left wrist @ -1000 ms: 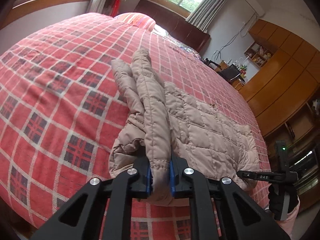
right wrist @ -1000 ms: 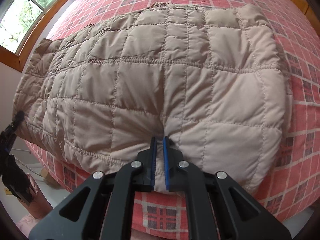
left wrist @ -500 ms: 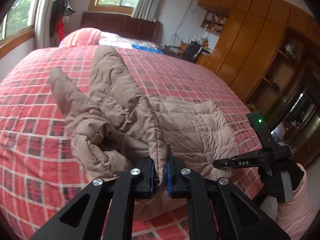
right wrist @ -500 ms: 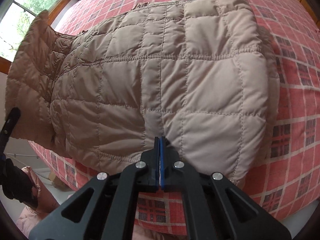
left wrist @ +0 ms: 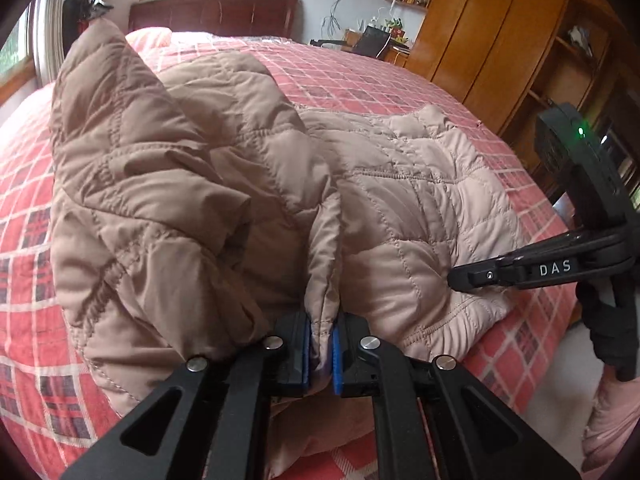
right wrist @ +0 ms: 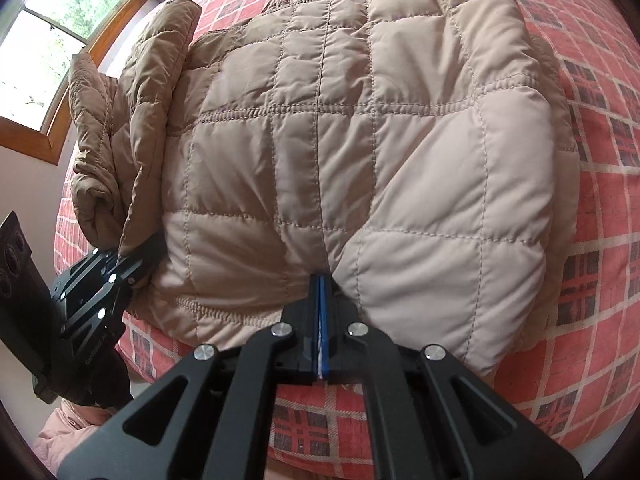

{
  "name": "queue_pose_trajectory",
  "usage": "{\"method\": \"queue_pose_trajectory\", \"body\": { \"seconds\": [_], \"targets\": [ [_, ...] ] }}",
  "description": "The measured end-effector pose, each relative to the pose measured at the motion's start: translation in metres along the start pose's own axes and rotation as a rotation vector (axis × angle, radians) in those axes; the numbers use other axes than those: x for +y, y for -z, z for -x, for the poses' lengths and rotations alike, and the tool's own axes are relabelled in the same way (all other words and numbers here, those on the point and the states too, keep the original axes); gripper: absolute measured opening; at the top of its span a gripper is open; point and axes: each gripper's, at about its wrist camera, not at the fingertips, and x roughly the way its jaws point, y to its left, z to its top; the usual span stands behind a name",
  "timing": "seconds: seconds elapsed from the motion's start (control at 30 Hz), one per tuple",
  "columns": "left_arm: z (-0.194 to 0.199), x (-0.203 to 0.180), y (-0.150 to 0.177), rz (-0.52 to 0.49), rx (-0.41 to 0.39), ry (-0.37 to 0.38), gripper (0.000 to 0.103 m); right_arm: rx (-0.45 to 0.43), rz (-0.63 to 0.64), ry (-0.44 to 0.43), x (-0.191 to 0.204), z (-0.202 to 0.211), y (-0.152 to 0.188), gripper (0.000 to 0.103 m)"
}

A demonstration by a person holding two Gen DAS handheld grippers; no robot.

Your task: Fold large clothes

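A beige quilted jacket lies on the red plaid bed. My left gripper is shut on a fold of the jacket's sleeve side, which it holds lifted and bunched above the jacket's body. My right gripper is shut on the jacket's near hem at the bed's front edge. The right gripper's body shows at the right of the left wrist view. In the right wrist view the left gripper sits at the left with the raised sleeve.
The bed's plaid cover reaches past the jacket on all sides. A dark headboard, wooden wardrobes and a cluttered desk stand behind. A window is at the left. A person's pink sleeve is near the front edge.
My left gripper has carried the sleeve side up and over toward the right, so the fabric now stands bunched above the jacket's body. The right gripper keeps its hold on the hem.
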Motion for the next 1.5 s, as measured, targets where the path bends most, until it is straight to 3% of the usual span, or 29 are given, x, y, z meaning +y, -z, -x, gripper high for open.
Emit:
{"method": "queue_pose_trajectory", "body": {
  "seconds": [0.17,0.23,0.3,0.33,0.5,0.57,0.7,0.87,1.0,1.13,1.23,1.37,1.4,1.43,1.47,1.5],
  "targets": [
    [0.016,0.015,-0.005,0.068,0.018,0.095,0.013,-0.007,0.004,-0.001,0.009,-0.006,0.004,0.000],
    [0.032,0.025,-0.008,0.106,0.023,0.154,0.023,-0.006,0.005,-0.007,0.007,-0.006,0.003,0.000],
    [0.052,0.034,-0.009,0.138,-0.002,0.201,0.043,-0.004,0.004,-0.013,0.001,-0.005,0.002,0.000],
    [0.061,0.041,-0.010,0.158,-0.016,0.211,0.046,-0.004,0.006,-0.013,0.000,-0.005,0.002,0.000],
    [0.099,0.085,-0.012,0.303,-0.086,0.209,0.064,-0.005,0.011,-0.009,-0.004,-0.002,0.001,0.000],
    [0.112,0.114,-0.011,0.393,-0.109,0.148,0.065,-0.006,0.012,-0.008,-0.004,-0.002,0.001,0.000],
    [0.131,0.161,0.003,0.532,-0.126,0.168,0.065,-0.005,0.010,-0.013,-0.001,-0.001,0.001,0.000],
    [0.157,0.213,0.022,0.644,-0.186,0.044,0.067,0.005,0.015,-0.004,0.002,-0.001,-0.003,0.000],
    [0.147,0.252,0.031,0.692,-0.138,-0.018,0.068,0.005,0.018,0.010,0.008,-0.001,-0.006,0.000],
    [0.114,0.274,0.034,0.705,-0.082,0.094,0.068,0.007,0.011,0.012,0.010,-0.002,-0.008,0.000],
    [0.094,0.281,0.036,0.700,-0.066,0.107,0.071,0.007,0.008,0.017,0.015,-0.003,-0.011,0.000],
    [0.066,0.280,0.038,0.717,-0.027,0.211,0.072,0.010,0.001,0.009,0.017,-0.006,-0.012,0.000],
    [0.063,0.273,0.038,0.699,-0.023,0.208,0.072,0.010,0.000,0.006,0.014,-0.005,-0.012,0.000],
    [0.064,0.266,0.037,0.669,-0.029,0.174,0.067,0.011,-0.002,0.003,0.013,-0.005,-0.013,0.000],
    [0.064,0.260,0.036,0.647,-0.023,0.174,0.049,0.012,-0.002,0.000,0.012,-0.006,-0.014,0.000],
    [0.062,0.255,0.035,0.643,-0.006,0.220,0.037,0.012,-0.002,-0.001,0.009,-0.005,-0.013,0.000]
  ]
}}
